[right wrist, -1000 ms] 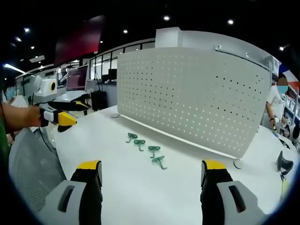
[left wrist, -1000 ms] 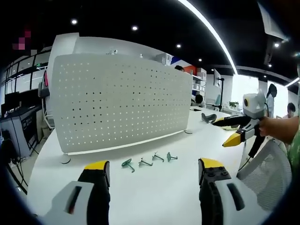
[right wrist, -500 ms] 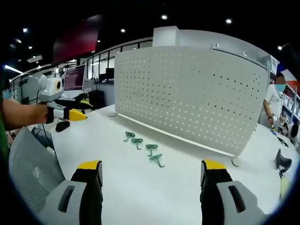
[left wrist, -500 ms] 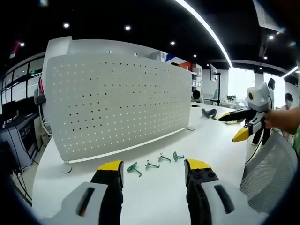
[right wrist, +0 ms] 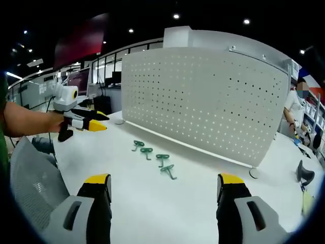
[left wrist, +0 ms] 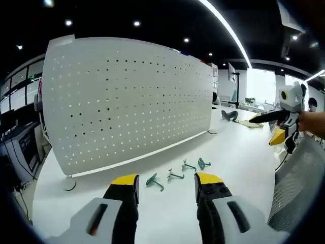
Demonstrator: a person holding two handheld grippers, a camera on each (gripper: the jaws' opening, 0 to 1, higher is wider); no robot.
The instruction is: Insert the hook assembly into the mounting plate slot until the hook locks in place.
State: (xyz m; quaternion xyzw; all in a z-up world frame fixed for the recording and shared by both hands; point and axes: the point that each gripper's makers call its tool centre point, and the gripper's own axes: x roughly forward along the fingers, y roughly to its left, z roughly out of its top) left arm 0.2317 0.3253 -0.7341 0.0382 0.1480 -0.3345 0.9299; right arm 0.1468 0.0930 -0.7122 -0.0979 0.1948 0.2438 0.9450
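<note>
Yellow-tipped jaws of the left gripper [left wrist: 166, 184] rise close in the left gripper view, a moderate gap between them and nothing held, hanging above the white table [left wrist: 233, 152]. Just past those tips, four green hooks lie loose in a row on the tabletop: the nearest hook [left wrist: 154, 180], then the second hook [left wrist: 175, 175], the third hook [left wrist: 189, 165] and the far hook [left wrist: 203, 163], each apart from its neighbour. Behind them the white perforated mounting plate [left wrist: 127, 96] stands upright on the table, none of the hooks in its holes. Off to the right, the right gripper [left wrist: 277, 127] shows in a person's hand [left wrist: 311, 122], its yellow tips spread.

Over in the right gripper view, that gripper's own jaws [right wrist: 165, 185] stand wide apart and empty above the table [right wrist: 152, 203]. Beyond them the same hook row [right wrist: 152, 155] lies near the foot of the mounting plate [right wrist: 203, 101]. The left gripper [right wrist: 94, 122] comes in from the left, held above the table well apart from the hooks.
</note>
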